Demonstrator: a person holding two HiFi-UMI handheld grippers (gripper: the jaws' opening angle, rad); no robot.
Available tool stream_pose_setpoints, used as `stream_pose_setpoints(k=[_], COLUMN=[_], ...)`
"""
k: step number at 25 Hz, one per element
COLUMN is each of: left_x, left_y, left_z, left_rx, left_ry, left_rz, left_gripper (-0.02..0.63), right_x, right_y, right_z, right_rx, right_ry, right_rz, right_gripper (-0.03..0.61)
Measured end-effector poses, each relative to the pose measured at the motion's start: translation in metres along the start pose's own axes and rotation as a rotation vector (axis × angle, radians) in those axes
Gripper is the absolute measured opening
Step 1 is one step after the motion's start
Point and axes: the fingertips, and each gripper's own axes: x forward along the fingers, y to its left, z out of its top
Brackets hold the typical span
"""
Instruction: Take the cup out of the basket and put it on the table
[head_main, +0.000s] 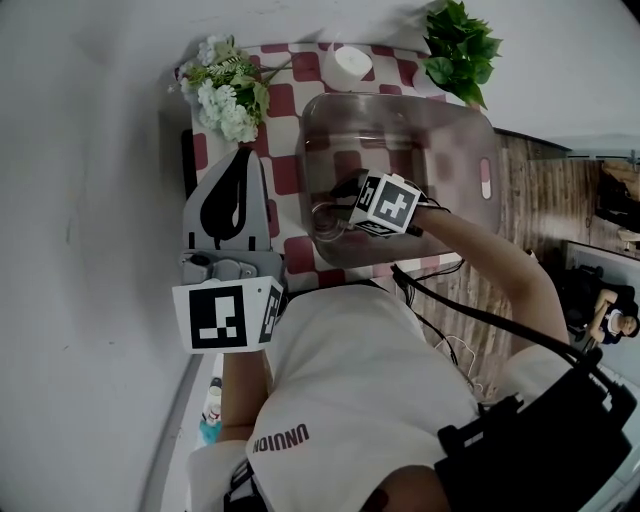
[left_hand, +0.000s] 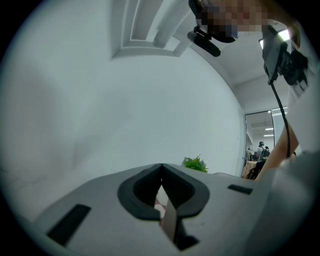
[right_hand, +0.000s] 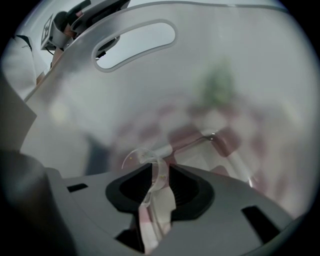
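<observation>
Right hand-held gripper (right_hand: 160, 175) clamped on clear cup (right_hand: 157, 161) inside basket (head_main: 482, 130).

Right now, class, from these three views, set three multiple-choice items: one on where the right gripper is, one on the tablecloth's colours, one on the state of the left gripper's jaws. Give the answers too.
1. Where is the right gripper? A in the basket; B over the flowers; C by the green plant.
2. The tablecloth is: A blue and yellow; B red and white; C plain green.
3. The left gripper is: A shut on the cup; B wide open; C shut, empty.
Answers: 1 A, it reaches into the clear basket, clamped on the cup; 2 B, its checks show it; 3 C, its jaws meet with nothing between.
</observation>
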Motion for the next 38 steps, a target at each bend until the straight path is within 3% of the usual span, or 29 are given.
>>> stream_pose_setpoints(k=[21, 38], left_x=[-0.004, -0.004], left_y=[0.006, 0.006], left_z=[-0.003, -0.004], left_rx=[-0.013, -0.014], left_ry=[0.005, 0.007], left_rz=[0.017, 0.022], left_gripper=[0.012, 0.012], right_x=[0.016, 0.022], right_y=[0.004, 0.0], right_z=[-0.009, -0.012], right_rx=[0.018, 0.013], right_ry=[0.033, 0.056], right_rz=[0.022, -0.022], right_gripper=[0.118, 0.083])
